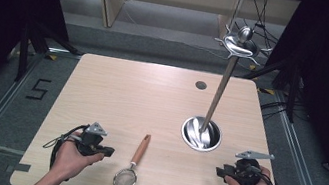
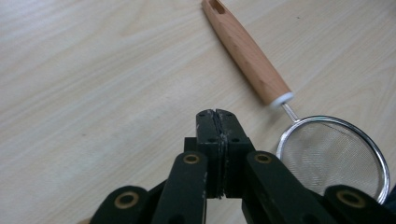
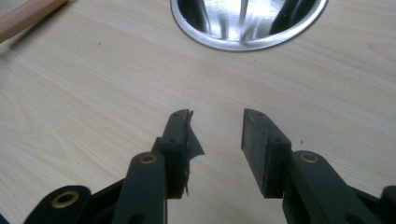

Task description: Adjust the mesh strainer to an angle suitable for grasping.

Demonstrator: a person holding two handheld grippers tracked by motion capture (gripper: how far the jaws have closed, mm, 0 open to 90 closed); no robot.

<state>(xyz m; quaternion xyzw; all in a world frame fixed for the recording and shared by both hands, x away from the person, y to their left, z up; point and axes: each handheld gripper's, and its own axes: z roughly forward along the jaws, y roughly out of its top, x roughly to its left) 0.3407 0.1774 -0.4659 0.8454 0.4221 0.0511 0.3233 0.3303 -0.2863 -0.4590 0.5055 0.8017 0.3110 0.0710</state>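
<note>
1. The pale wooden table [image 1: 117, 89] carries everything, so approach low and level across its bare top.
2. The tall steel utensil stand with hooked top and round mirrored base [image 1: 201, 133] rises at the right; judged the likely hanging place, so steer clear of its pole.
3. The small wire-mesh strainer with a tan wooden handle [image 1: 131, 167] lies flat between the hands, near the front edge; grasp mid-handle.
4. The left gripper [image 2: 217, 116], jaws pressed together and empty, sits just beside the strainer: spread them first.
5. The right gripper [image 3: 216, 133] stands partly apart, empty, near the base.
</note>
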